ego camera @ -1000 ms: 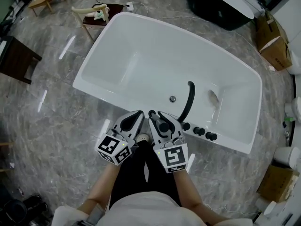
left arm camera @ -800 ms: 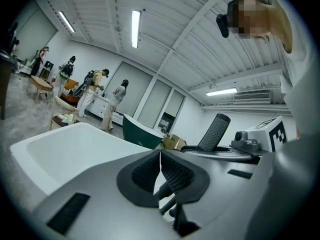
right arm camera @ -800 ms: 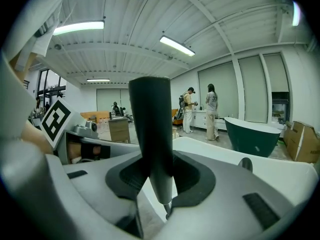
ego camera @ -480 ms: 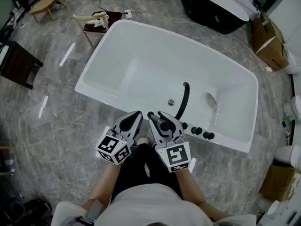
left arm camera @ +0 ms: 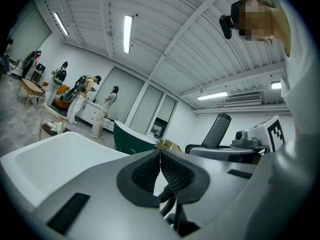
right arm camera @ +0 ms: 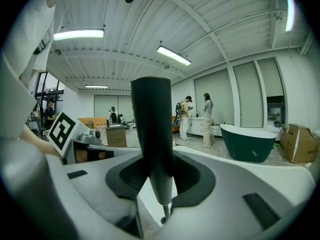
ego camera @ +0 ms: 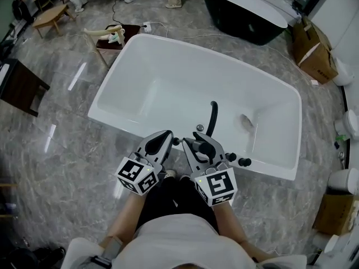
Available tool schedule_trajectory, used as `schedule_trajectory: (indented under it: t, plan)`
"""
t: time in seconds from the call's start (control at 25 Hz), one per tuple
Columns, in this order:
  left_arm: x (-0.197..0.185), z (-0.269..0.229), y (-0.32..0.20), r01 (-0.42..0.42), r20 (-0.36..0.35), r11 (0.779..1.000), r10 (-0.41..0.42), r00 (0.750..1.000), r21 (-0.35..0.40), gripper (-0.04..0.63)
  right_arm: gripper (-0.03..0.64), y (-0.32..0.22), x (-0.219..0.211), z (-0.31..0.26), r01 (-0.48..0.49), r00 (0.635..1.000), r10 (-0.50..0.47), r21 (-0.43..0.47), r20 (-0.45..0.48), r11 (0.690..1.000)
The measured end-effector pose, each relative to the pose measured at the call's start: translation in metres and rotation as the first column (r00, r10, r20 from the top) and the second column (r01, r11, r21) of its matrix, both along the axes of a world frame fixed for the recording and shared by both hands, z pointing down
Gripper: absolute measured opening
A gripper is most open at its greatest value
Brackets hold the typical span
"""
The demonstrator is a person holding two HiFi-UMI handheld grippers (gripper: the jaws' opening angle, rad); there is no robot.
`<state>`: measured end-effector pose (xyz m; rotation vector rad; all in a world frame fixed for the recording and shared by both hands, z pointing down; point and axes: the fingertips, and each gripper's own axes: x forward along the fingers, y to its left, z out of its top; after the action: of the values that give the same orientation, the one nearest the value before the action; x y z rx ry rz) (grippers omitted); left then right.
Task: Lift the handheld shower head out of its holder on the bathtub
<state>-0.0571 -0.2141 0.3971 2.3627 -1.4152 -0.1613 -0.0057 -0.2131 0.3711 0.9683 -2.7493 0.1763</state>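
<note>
The handheld shower head (right arm camera: 151,129) is a dark tapered stick that stands upright between the pads of my right gripper (right arm camera: 155,176), which is shut on it. A thin hose end (right arm camera: 164,210) hangs from its lower tip. In the head view the right gripper (ego camera: 194,145) holds the shower head (ego camera: 197,149) over the near rim of the white bathtub (ego camera: 118,122). My left gripper (ego camera: 164,137) hovers just to its left, its pads (left arm camera: 172,174) pressed together with nothing in them. From the left gripper view the shower head (left arm camera: 218,130) rises at the right.
A curved black spout (ego camera: 212,117) and black knobs (ego camera: 244,162) stand on the tub rim to the right of the grippers. A dark tub (ego camera: 247,10), cardboard boxes (ego camera: 314,55) and a small table (ego camera: 115,35) stand beyond. People (left arm camera: 82,96) stand far off.
Both grippers have risen together by the tub rim, the right one carrying the shower head up with it. The left one stayed shut and empty.
</note>
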Motion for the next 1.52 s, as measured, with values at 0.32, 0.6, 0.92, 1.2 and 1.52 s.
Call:
schedule_trajectory:
  t: [0.32, 0.6, 0.92, 1.2, 1.52]
  plan:
    - [0.032, -0.021, -0.011, -0.108, -0.002, 0.993, 0.108, 0.994, 0.042, 0.012, 0.133, -0.011, 0.041, -0.039, -0.098, 0.992, 0.099, -0.014, 0.074, 0.995]
    - [0.061, -0.041, -0.023, -0.197, 0.002, 0.977, 0.197, 0.98, 0.08, 0.012, 0.133, -0.021, 0.082, -0.072, -0.19, 0.974, 0.185, 0.03, 0.131, 0.981]
    - [0.086, -0.049, -0.03, -0.255, 0.006, 0.962, 0.256, 0.967, 0.097, 0.012, 0.133, -0.023, 0.14, -0.102, -0.286, 0.919, 0.281, -0.026, 0.276, 0.958]
    - [0.091, -0.055, -0.026, -0.281, 0.007, 0.954, 0.282, 0.96, 0.105, 0.012, 0.133, -0.018, 0.177, -0.142, -0.33, 0.883, 0.309, -0.002, 0.354, 0.944]
    - [0.104, -0.05, -0.022, -0.336, 0.007, 0.937, 0.337, 0.942, 0.1, 0.012, 0.133, -0.008, 0.23, -0.153, -0.461, 0.825, 0.425, 0.006, 0.373, 0.888]
